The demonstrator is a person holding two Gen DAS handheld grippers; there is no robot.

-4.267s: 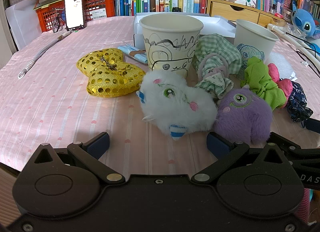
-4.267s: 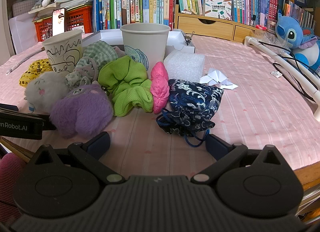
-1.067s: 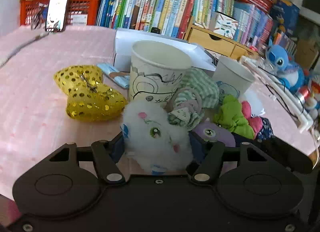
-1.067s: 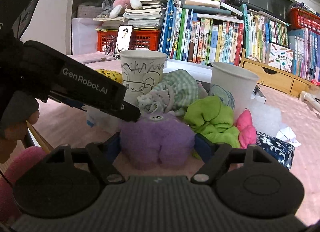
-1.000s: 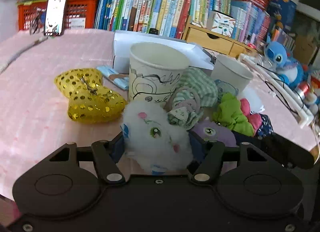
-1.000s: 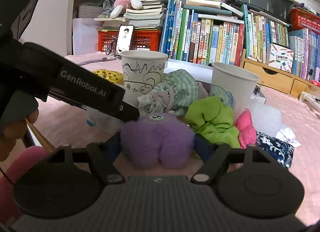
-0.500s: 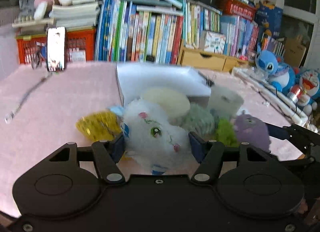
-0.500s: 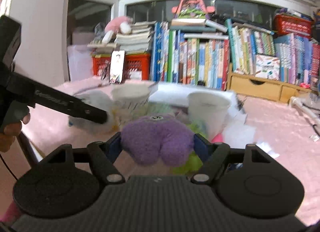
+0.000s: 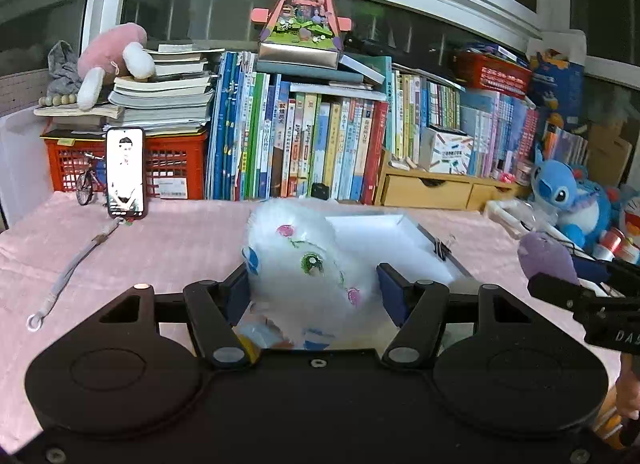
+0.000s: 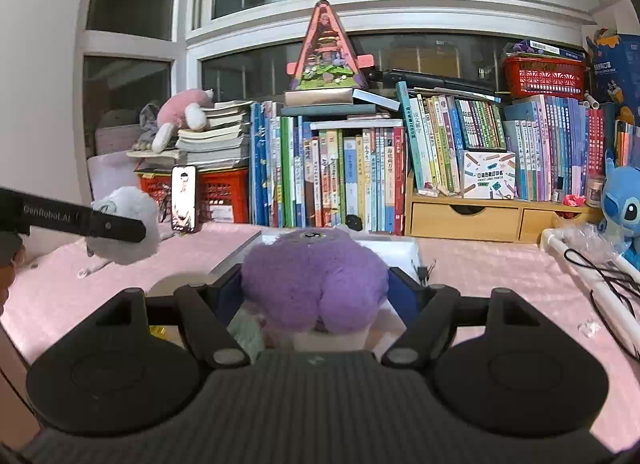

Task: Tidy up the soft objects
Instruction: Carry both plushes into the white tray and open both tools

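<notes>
**Two plush toys held above the tabletop**

We see the left tool [image 9: 314, 288] pinching a white plush toy [image 9: 308, 264] between its two blue pads, which press into the fur on either side. The toy's embroidered green eye and pink cheeks face the left wrist camera. It hangs clear of the pink tabletop [image 9: 168, 240], in front of a shallow white box [image 9: 384, 240] that lies farther back with a binder clip [image 9: 442, 250] on its right edge.

The right tool [image 10: 316, 290] is clamped on a purple plush toy [image 10: 314, 280], its pads sunk into the fluff at both sides. This toy too sits above the tabletop, with the white box behind it. Below it we can make out blurred shapes, too unclear for us to name.

Each tool shows up in the other's view: the purple toy appears at the right edge of the left wrist view, and the white toy appears at the left of the right wrist view, so the two are held well apart, side by side.

At the far side stand a row of books [image 9: 304, 151], a red crate [image 9: 176, 167], and a propped phone [image 9: 125, 171].
</notes>
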